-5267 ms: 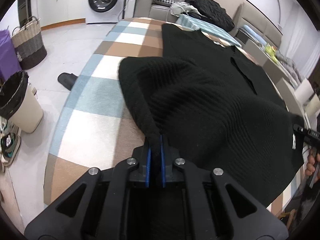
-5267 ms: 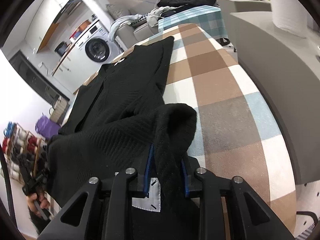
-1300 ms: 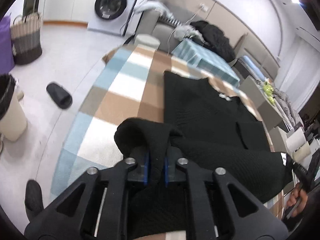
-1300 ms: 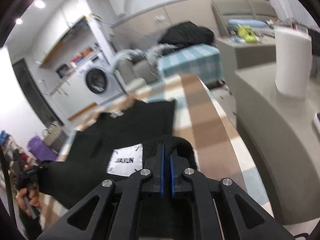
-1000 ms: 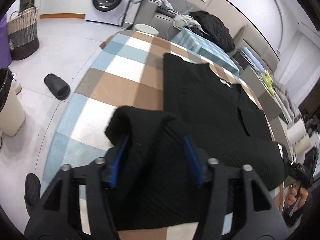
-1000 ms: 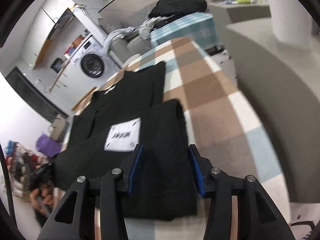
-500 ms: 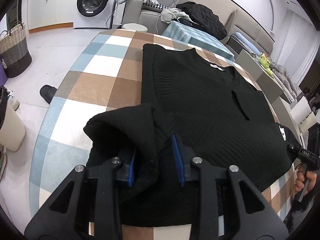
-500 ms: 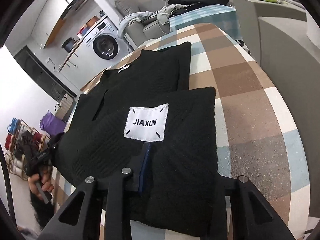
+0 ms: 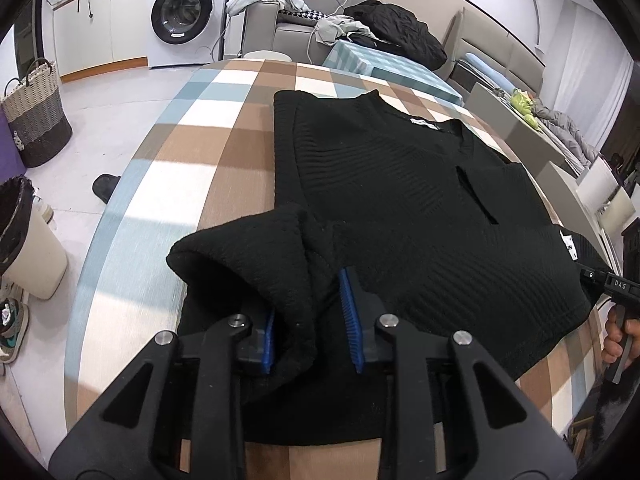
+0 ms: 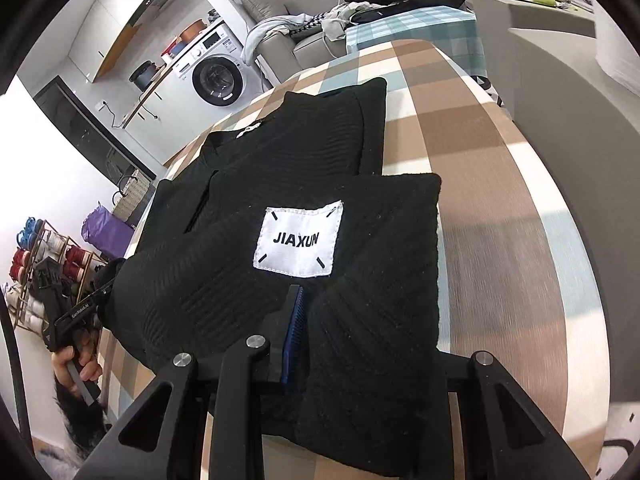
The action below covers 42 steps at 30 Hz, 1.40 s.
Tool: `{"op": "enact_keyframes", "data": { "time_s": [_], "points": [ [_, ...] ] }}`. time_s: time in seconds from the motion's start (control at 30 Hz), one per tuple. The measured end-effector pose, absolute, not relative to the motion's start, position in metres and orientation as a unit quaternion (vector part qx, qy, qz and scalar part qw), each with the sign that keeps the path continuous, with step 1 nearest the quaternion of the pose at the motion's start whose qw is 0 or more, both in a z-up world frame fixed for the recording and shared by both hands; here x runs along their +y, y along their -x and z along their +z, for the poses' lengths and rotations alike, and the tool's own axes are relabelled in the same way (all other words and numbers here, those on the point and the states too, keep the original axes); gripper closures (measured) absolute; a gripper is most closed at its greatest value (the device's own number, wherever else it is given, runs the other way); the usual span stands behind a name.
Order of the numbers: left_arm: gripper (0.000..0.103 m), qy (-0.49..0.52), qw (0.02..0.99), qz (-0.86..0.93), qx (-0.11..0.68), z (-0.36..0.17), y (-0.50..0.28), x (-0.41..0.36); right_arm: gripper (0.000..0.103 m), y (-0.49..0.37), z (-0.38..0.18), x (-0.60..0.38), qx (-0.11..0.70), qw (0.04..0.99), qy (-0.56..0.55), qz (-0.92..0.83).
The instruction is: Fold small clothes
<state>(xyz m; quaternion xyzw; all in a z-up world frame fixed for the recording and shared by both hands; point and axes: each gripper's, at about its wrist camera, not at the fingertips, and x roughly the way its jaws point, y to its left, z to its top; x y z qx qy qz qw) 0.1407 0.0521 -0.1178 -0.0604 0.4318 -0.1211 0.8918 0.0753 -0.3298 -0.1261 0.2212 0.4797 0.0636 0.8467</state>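
Note:
A black knit sweater lies on the checked table, its lower part folded up over the body. The fold shows a white JIAXUN label. My left gripper is at the near left corner of the fold. Its jaws are closing around a loose ridge of fabric that touches only the left pad. My right gripper is at the near right corner. Its left pad shows against the knit, and the other finger is hidden under the cloth.
The table edge drops to the floor at left, where a bin, a slipper and a woven basket stand. A grey counter runs along the right side. A sofa with piled clothes and a washing machine stand behind.
Both grippers carried the hem forward, let it go, and the lower part now lies folded over the body. Jaws that opened wide a second ago have narrowed again around the folded edge.

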Motion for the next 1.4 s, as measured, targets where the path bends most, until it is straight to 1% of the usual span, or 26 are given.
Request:
{"op": "enact_keyframes", "data": {
  "time_s": [0.27,0.5,0.77,1.03,1.27,1.4],
  "points": [
    [0.079,0.09,0.891,-0.119,0.429,-0.122,-0.094,0.075,0.074,-0.043,-0.125,-0.322,0.479,0.848,-0.218,0.065],
    [0.079,0.108,0.887,-0.111,0.436,-0.123,-0.088,0.083,0.073,-0.041,-0.119,-0.304,0.473,0.865,-0.165,0.035],
    [0.078,0.106,0.889,-0.097,0.435,-0.118,-0.089,0.081,0.066,-0.042,-0.119,-0.302,0.468,0.872,-0.142,0.022],
    [0.078,0.097,0.894,-0.075,0.431,-0.109,-0.073,0.086,0.064,-0.025,-0.111,-0.314,0.452,0.877,-0.163,0.024],
    [0.078,0.08,0.904,-0.052,0.416,-0.097,-0.057,0.086,0.064,-0.001,-0.095,-0.332,0.42,0.886,-0.195,0.04],
    [0.078,0.062,0.91,-0.043,0.408,-0.092,-0.047,0.082,0.064,0.001,-0.094,-0.335,0.418,0.883,-0.209,0.046]
  ]
}}
